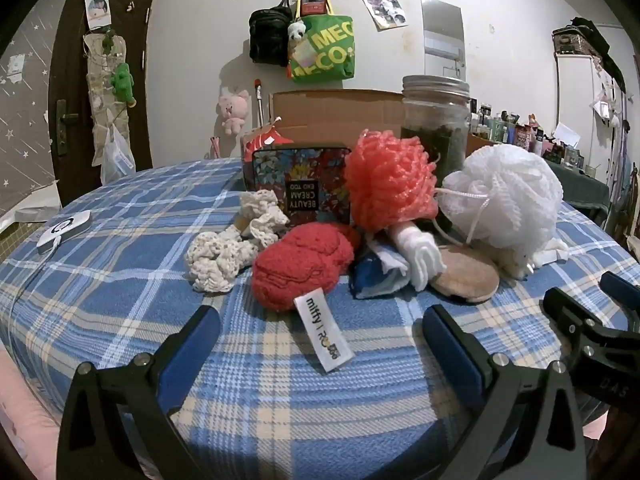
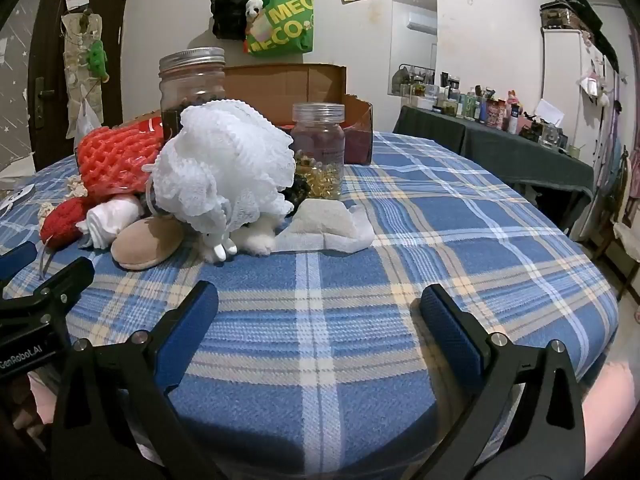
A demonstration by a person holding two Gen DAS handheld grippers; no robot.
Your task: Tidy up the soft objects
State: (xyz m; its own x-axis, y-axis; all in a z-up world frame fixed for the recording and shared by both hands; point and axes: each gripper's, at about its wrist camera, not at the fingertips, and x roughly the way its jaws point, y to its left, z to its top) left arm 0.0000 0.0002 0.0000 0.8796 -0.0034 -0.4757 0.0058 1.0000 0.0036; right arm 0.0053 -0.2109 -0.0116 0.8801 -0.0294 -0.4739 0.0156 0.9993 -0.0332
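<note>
Behind the white puff point(image 2: 224, 164), only the right view shows a small jar point(image 2: 319, 151) and a folded white cloth point(image 2: 326, 226); only the left view shows the flowered tin point(image 1: 300, 184) and cream crochet pieces point(image 1: 224, 258). Left tongs point(image 1: 320, 338) and right tongs point(image 2: 318, 316) both gape wide, holding nothing. Bare plaid surface point(image 2: 460, 240) fills the right view's right half.

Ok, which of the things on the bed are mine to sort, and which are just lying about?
To sort: white bath pouf, coral bath pouf, red knitted piece, cream crochet pieces, tan round puff, white folded cloth.

Lying about: big glass jar, small capsule jar, floral tin, cardboard box, white remote.
</note>
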